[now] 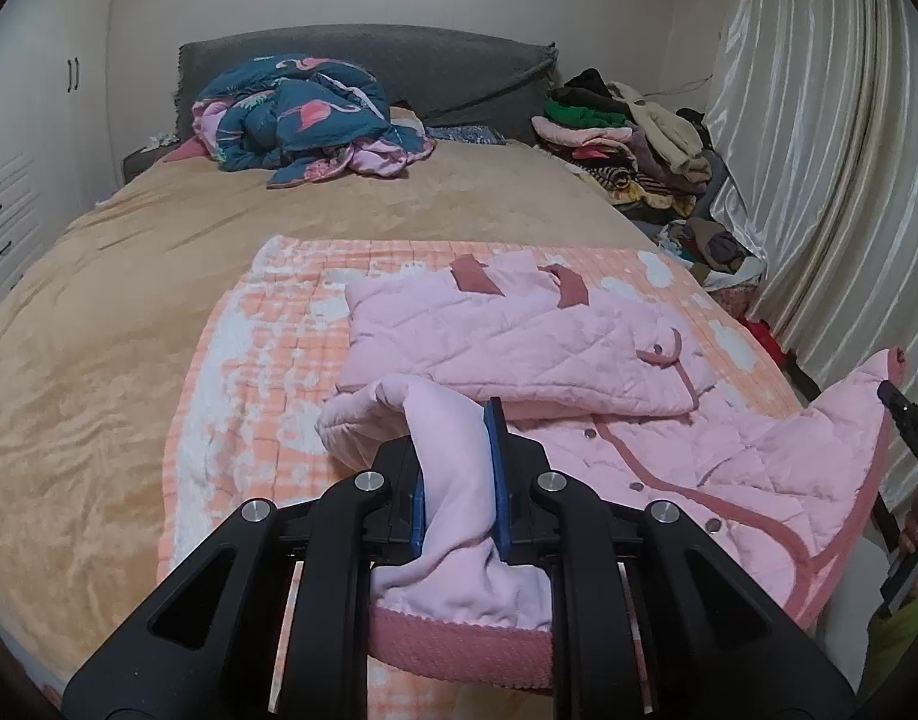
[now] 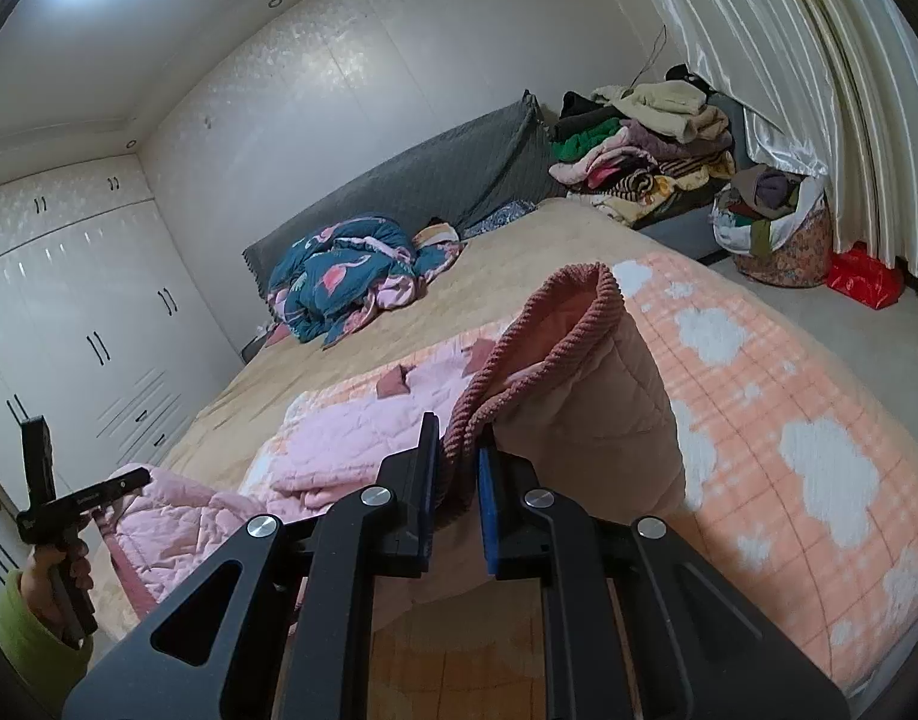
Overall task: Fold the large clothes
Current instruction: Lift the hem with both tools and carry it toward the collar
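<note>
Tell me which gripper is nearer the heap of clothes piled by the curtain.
Right. The right gripper holds the pink jacket on the bed's curtain side, where the clothes pile stands; the left gripper holds it farther toward the wardrobe side.

A home bedroom: a made bed [image 1: 129, 312], white wardrobes [image 2: 81, 324], and curtains [image 1: 819, 180].

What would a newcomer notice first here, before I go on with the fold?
The pink quilted garment spread on the orange checked blanket at the near end of the bed, both grippers shut on its edges: left gripper, right gripper. Behind it, a crumpled teal flamingo quilt by the grey headboard.
</note>
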`<state>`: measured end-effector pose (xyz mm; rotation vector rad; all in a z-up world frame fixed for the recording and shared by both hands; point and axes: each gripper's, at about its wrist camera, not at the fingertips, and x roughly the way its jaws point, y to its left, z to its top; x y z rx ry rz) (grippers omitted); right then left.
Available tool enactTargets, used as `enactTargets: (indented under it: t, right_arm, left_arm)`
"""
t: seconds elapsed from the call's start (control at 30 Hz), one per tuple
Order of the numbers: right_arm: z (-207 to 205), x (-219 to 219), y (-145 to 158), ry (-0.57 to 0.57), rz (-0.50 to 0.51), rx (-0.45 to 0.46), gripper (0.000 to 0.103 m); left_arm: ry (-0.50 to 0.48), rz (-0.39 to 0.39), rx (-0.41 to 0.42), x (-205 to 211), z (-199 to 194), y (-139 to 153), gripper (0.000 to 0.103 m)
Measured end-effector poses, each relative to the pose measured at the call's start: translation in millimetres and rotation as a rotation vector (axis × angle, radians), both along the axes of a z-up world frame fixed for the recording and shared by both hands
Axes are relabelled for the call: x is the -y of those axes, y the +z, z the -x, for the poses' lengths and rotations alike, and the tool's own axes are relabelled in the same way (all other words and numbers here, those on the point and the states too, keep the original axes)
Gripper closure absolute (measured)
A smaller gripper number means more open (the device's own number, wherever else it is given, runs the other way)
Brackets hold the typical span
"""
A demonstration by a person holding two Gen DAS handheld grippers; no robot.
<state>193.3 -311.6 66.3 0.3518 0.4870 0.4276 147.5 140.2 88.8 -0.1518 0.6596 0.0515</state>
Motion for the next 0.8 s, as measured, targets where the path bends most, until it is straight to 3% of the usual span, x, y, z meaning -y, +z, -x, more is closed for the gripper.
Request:
enactTargets:
  t: [0.8]
  right_arm:
    - [-79,-13,29,-0.056,0.045,0.049,0.092]
  left_arm:
    - [0.044,-0.051,0.037,-18,-59,16,0.094]
